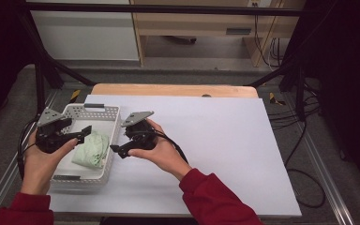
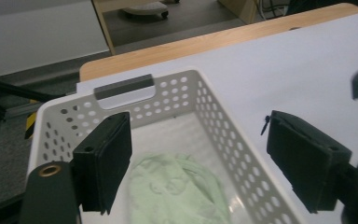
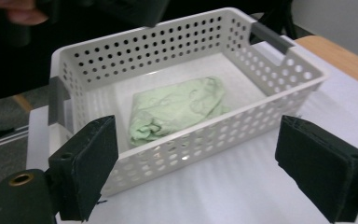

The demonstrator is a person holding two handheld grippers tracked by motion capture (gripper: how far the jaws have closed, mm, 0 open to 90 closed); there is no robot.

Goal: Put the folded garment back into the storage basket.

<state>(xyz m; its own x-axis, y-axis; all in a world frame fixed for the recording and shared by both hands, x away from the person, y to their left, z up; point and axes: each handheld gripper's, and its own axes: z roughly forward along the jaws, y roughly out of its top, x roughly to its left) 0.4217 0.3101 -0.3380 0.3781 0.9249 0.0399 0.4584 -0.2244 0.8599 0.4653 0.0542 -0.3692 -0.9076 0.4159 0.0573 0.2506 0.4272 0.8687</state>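
A crumpled pale green cloth (image 1: 92,149) lies on the floor of a white perforated basket (image 1: 114,123), toward its near right part, touching nothing but the basket's bottom; in the right gripper view the cloth (image 3: 177,108) sits loose in the middle of the basket (image 3: 186,140), and in the left gripper view the cloth (image 2: 177,191) shows below and between the jaws, with the basket's grey handle (image 2: 124,87) at the far wall. The basket stands at the left of the tabletop (image 1: 225,140), which is covered with a white sheet, its wooden far edge showing. The left gripper (image 1: 77,132) is held over the basket's near left part, its jaws spread wide with nothing between them, above the cloth and clear of it. The right gripper (image 1: 122,151) is held just outside the basket's right wall, pointing left toward it, its jaws likewise wide apart and empty, the basket's wall near them. Both hands come in from the near edge in red sleeves (image 1: 215,201), with a black cable (image 1: 176,147) trailing from the right gripper over the hand.
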